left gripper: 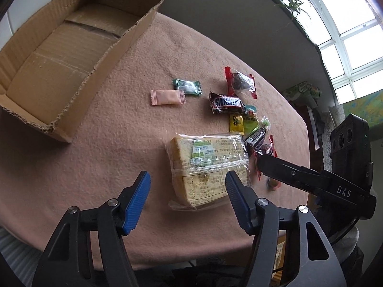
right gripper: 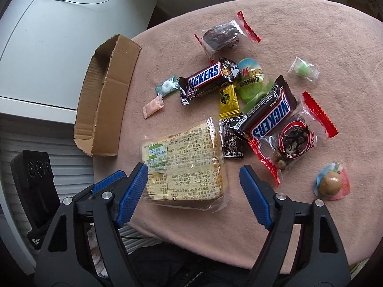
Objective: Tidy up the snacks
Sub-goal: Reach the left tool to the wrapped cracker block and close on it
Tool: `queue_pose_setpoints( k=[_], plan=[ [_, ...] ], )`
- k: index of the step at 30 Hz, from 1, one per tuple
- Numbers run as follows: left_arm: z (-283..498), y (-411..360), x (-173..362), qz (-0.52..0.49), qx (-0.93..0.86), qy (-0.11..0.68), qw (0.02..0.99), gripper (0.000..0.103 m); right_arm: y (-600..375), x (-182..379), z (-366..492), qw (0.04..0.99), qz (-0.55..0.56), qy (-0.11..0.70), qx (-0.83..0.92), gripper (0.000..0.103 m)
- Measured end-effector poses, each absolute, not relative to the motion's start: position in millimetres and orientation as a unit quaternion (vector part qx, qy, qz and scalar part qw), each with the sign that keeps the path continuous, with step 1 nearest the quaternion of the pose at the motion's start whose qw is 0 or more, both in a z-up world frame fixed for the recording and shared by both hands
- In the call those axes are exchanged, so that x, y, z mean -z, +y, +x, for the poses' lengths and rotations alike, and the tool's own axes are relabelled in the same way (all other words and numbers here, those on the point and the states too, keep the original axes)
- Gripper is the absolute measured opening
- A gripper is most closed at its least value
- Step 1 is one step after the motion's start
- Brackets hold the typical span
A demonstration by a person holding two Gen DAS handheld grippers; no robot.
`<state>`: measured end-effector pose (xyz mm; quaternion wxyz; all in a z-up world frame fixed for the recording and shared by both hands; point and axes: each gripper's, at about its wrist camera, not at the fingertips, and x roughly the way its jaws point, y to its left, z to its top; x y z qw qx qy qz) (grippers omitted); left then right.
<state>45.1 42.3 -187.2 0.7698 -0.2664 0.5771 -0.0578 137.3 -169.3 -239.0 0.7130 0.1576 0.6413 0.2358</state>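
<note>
Nearest in each wrist view, the left claw and the right claw both stand apart with nothing pressed between the blue ribbed pads; each hangs over the near end of the clear-wrapped block of sliced bread, which lies flat on the pink fleece-covered worktop. From the left view the bread sits off to the right of that claw's gap, under the right-hand pad, so a close here would likely pinch only loose film or nudge the pack sideways. With both claws crowding the same pack, they could also knock each other.

Just right of the bread lies a heap: a brown Snickers bar, a red-edged clear pouch of dark dried fruit and a yellow sachet; a sliding pack would probably scatter these. A second Snickers bar, a small green candy and a pink sachet lie further off.

The open shallow cardboard tray, holding no snacks, waits at the far left. Beyond, a white cabinet, a window and potted plants
</note>
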Motion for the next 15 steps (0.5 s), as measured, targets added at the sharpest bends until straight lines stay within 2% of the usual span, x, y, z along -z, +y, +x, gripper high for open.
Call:
queue_pose_setpoints(
  k=[6,9,11,15],
  plan=[
    [48,35,200,-0.261,0.065,0.589,0.762,0.054,-167,255,141,0.695,0.161,0.66,-0.234,0.064],
    [48,34,205,-0.264,0.07,0.593,0.758,0.043,-164,262,141,0.686,0.162,0.668,-0.238,0.054],
    [48,34,207,-0.264,0.075,0.595,0.755,0.035,-162,264,139,0.684,0.156,0.672,-0.238,0.054],
    [47,33,207,-0.263,0.075,0.594,0.756,0.035,-157,265,138,0.687,0.134,0.675,-0.234,0.052]
  ],
)
